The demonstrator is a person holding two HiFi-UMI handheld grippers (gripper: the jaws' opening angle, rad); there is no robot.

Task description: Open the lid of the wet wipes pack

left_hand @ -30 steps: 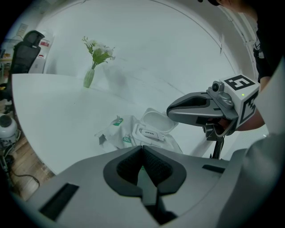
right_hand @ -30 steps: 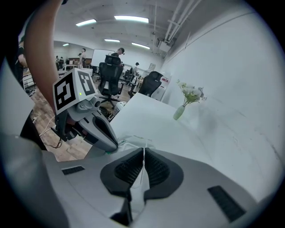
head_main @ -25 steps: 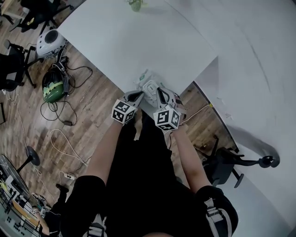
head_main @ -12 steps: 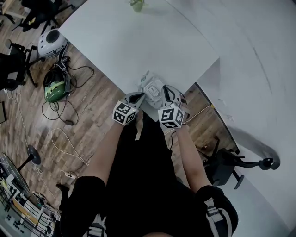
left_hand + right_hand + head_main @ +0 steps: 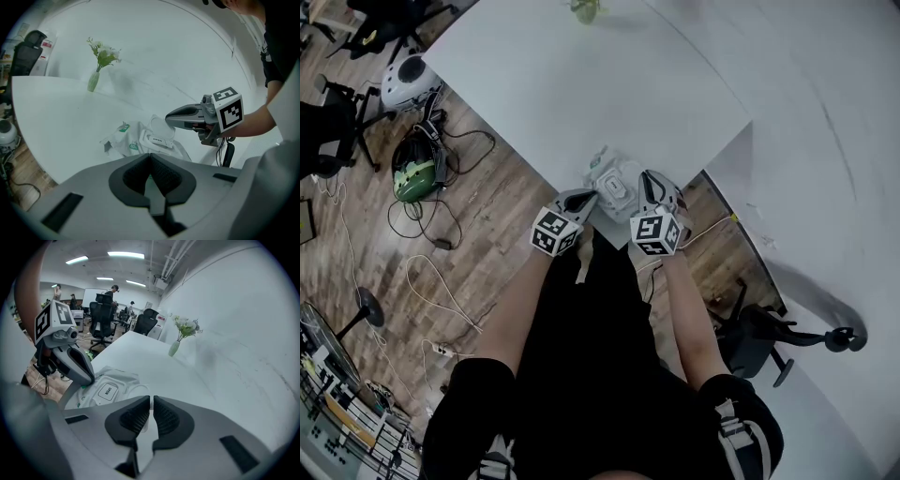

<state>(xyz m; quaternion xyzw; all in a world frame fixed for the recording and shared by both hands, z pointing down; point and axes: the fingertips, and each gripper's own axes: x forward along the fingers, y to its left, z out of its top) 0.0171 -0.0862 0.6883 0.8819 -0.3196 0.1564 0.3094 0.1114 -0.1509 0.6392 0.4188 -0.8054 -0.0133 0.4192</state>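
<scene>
The right hand-held gripper had shifted toward the right of the frame since half a second before, widening the gap to the left hand-held gripper.
The wet wipes pack lay at the near corner of the white surface, just above frame centre. The right jaws were closed to a thin slit on the rim of the round lid, which stood tipped up behind the OPEN label. The left jaws were pressed together on the pack's near edge, and the left one had scarcely moved. The right one's body covered the pack's right side. A vase stood at the top edge, an office chair at the lower right and cables on the wooden floor.
</scene>
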